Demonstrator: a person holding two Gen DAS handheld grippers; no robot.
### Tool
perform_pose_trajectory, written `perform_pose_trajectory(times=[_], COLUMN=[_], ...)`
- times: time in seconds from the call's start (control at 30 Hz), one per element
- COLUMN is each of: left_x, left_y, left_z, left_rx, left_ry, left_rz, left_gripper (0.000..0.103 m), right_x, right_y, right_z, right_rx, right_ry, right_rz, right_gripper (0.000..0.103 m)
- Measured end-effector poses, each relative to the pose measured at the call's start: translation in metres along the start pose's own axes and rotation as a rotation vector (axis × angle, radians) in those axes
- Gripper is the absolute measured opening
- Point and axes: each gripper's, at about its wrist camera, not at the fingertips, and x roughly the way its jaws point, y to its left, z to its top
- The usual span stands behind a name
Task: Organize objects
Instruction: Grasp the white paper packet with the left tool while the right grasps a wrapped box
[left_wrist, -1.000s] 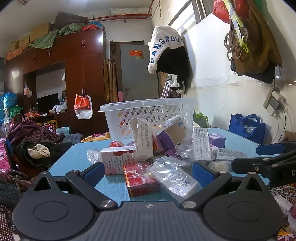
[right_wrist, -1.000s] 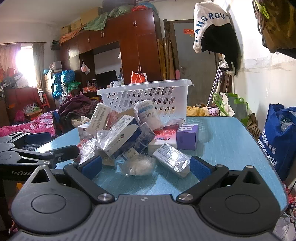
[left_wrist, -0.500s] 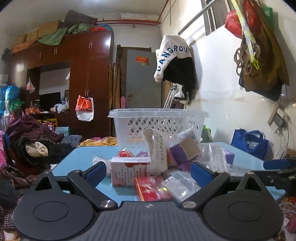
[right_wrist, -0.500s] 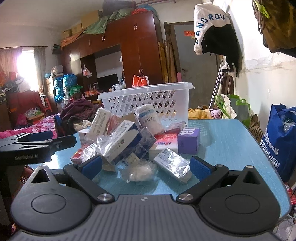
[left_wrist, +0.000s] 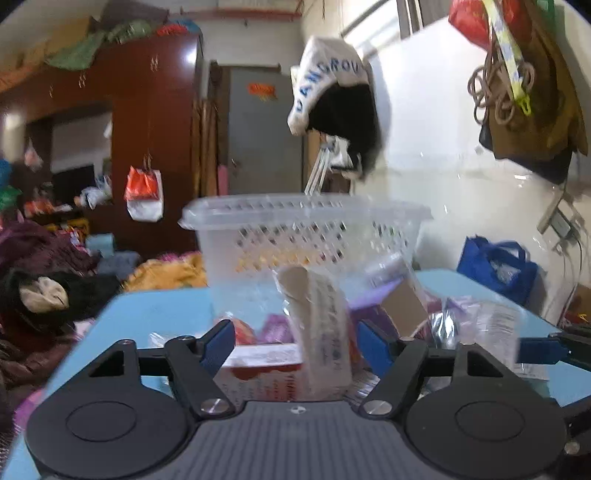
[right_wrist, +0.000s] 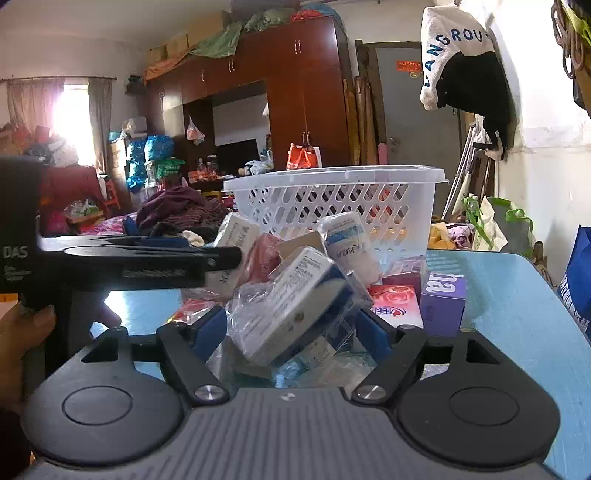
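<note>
A dark wooden wardrobe (right_wrist: 295, 92) lines the far wall beside a grey door (right_wrist: 406, 110); a curtained window (right_wrist: 74, 107) glows.

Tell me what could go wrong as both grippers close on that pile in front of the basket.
1. The right gripper is closing around a bagged box that leans on other packets; lifting may drag them along.
2. The left gripper is closing around a leaning white packet; it could tip.
3. Both grippers work the same pile, so they may collide before the basket.

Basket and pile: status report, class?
Both grippers closing, pads not pressing. Left astride white pack, right astride bagged box. Basket behind pile.
</note>
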Motion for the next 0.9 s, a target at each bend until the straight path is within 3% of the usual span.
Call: perform_pose_trajectory(times=[0.13, 0.3, 0.33, 0.73, 0.9], left_x=[0.005, 0.003, 0.003, -0.014, -0.006], left_y=[-0.003, -0.002, -0.001, 0.009, 0.017], left_z=[-0.008, -0.007, -0.008, -0.006, 0.006], left_rx=[0.016, 0.005, 0.001, -0.024, -0.056], left_ry=[-0.005, -0.013, -0.019, -0.121, -0.12], left_rz=[0.025, -0.024, -0.045, -0.065, -0.079], left_gripper=[0.07, 0.049, 0.041, 0.041, 0.041], right_x=[-0.001, -0.004, -0.005, -0.016, -0.014], right_y=[-0.006, -0.005, -0.004, -0.009, -0.017], right_z=[0.0, -0.002, -0.002, 0.006, 0.013], right_rx=[0.01, 0.011, 0.006, -0.004, 0.013], right_ry=[0.004, -0.012, -0.017, -0.073, -0.08], right_rz=[0.005, 0.001, -0.002, -0.017, -0.028], right_gripper=[0.076, 0.073, 0.073, 0.071, 0.071])
